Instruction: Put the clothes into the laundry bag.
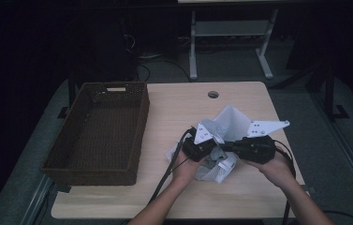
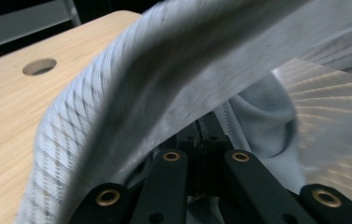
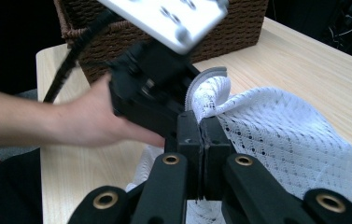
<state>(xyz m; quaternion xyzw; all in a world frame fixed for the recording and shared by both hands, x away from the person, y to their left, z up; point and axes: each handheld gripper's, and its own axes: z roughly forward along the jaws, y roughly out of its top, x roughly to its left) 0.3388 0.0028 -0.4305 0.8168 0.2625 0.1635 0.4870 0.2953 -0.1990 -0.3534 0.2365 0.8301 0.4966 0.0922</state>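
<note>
Gripping the white mesh cloth [image 1: 223, 136] mid-desk, left gripper [image 1: 207, 149] and right gripper [image 1: 228, 146] are both clamped shut on it, tips nearly touching; wicker basket [image 1: 100, 131] sits empty farther left on the desk [image 1: 174, 108].

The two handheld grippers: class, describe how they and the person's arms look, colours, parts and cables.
Both the left gripper and right gripper have chunky black bodies, black jaws with brass-coloured pivot rivets, a pale grey three-cornered plate with holes on top, and a trailing black cable. The forearms are bare, with no sleeves in view.
</note>
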